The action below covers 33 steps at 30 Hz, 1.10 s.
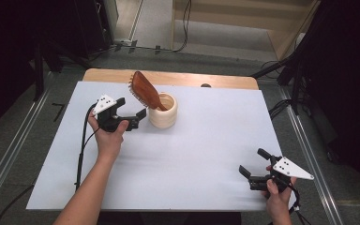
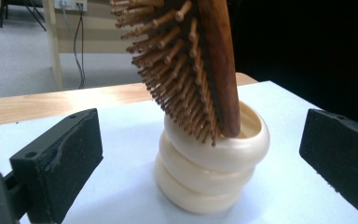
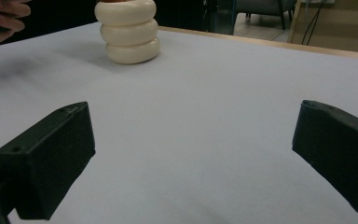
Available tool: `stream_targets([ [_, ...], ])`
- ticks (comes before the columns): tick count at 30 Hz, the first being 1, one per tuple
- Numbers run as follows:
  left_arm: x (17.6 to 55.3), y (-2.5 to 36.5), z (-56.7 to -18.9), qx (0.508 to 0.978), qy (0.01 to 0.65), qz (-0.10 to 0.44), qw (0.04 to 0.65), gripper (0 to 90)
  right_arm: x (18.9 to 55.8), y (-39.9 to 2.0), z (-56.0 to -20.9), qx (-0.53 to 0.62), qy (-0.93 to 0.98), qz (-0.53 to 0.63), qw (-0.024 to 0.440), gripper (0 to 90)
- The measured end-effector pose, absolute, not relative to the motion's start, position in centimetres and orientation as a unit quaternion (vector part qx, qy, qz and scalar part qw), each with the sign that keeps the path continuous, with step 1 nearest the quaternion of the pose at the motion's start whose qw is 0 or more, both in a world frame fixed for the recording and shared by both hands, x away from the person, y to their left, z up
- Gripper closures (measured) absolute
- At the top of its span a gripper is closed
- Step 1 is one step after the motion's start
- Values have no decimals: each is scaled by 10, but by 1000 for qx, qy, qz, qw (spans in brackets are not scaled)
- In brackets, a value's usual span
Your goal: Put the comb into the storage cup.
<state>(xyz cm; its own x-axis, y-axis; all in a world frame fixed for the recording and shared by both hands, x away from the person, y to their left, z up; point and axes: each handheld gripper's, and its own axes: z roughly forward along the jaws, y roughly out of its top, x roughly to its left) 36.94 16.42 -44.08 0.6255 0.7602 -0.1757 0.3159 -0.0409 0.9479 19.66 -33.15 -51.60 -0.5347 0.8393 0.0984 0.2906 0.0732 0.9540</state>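
Just beside the left hand-held gripper (image 1: pixel 133 117) — hairbrush (image 1: pixel 144 90) leaning in cream holder (image 1: pixel 164 112).

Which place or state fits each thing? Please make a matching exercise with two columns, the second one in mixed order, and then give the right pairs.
Things:
1. brush
2. cup
3. left gripper
4. right gripper

Places or states:
A. open, at the near right corner of the sheet, apart from everything
B. cream, ribbed, standing upright on the sheet
C. leaning, handle down inside the cup, bristle head up
D. open, beside the cup, holding nothing

Pairs: 1-C, 2-B, 3-D, 4-A
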Motion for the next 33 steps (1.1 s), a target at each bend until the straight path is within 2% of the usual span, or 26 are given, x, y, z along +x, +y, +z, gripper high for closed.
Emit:
stream_targets([
  [33,303,198,-462,694,379,212,574,0,197,-330,-516,410,689,539,256,0],
])
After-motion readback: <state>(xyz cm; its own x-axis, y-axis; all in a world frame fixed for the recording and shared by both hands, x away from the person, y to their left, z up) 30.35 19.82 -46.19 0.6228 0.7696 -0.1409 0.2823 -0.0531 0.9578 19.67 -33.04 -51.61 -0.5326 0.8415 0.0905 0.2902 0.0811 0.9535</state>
